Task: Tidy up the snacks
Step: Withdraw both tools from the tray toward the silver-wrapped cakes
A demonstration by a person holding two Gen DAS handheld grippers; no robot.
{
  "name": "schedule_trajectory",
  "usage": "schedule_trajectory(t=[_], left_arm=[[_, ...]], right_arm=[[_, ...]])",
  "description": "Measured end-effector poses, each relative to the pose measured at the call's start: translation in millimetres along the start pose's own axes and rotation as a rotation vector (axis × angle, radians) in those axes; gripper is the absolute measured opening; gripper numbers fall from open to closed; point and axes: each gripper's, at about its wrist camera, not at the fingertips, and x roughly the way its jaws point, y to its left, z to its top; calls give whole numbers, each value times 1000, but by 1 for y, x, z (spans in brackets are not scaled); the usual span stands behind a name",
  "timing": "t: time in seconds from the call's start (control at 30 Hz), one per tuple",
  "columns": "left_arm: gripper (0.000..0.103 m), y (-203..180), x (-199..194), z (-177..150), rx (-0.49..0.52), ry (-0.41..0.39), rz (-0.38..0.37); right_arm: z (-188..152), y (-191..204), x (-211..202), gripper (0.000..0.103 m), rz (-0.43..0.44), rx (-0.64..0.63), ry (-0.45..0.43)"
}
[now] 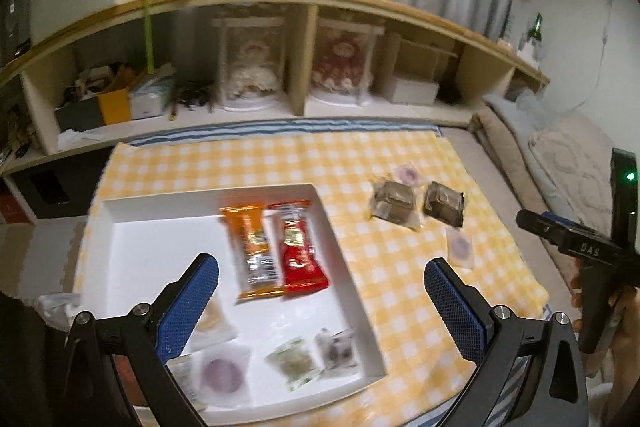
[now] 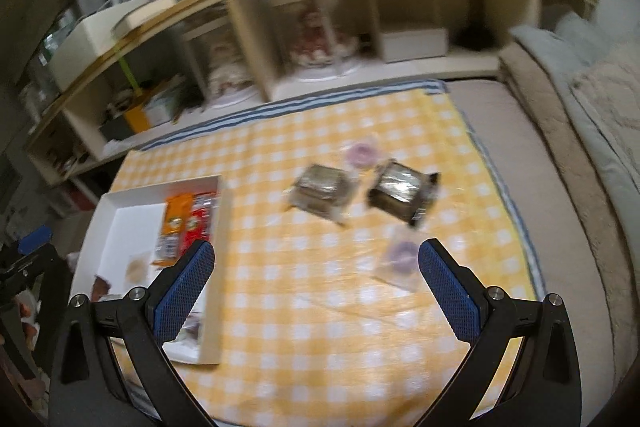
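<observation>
A white tray [image 1: 120, 211] lies on the yellow checked cloth [image 1: 400, 259]. It holds an orange bar [image 1: 250, 247], a red bar [image 1: 298, 251] and several small wrapped snacks near its front. Two dark wrapped cakes [image 2: 322, 189] [image 2: 402, 195] and two purple round snacks [image 2: 362, 153] [image 2: 400, 257] lie on the cloth to the right of the tray. My left gripper [image 1: 320, 291] is open and empty above the tray's front. My right gripper [image 2: 316, 275] is open and empty above the cloth, short of the cakes; it also shows at the right edge of the left wrist view [image 1: 576, 247].
A low wooden shelf [image 1: 304, 7] with boxes and cased dolls runs along the back. Folded bedding [image 2: 580, 115] lies along the right side. The tray also shows in the right wrist view [image 2: 224, 227].
</observation>
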Motion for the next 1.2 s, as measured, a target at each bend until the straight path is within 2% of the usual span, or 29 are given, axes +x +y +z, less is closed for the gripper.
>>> schedule_trajectory(t=[0.27, 0.4, 0.47, 0.67, 0.77, 0.87, 1.0, 1.2], left_arm=[[103, -54, 96, 37, 18, 52, -37], [103, -83, 156, 59, 25, 109, -50], [103, -99, 188, 74, 60, 137, -40], [103, -143, 275, 114, 156, 206, -6], [103, -159, 312, 121, 189, 257, 15], [103, -169, 353, 127, 201, 325, 36], [103, -161, 394, 133, 204, 387, 76], [103, -147, 424, 128, 230, 454, 80]], right_arm=[[0, -59, 33, 103, -152, 100, 70], [-4, -82, 44, 103, -160, 161, 54], [-7, -89, 48, 103, -150, 181, 34], [-11, -100, 71, 103, -139, 221, 80], [-15, -102, 82, 103, -122, 231, 104], [-19, -100, 92, 103, -126, 215, 111], [-27, -98, 110, 103, -112, 202, 173], [-34, -91, 135, 103, -93, 243, 231]])
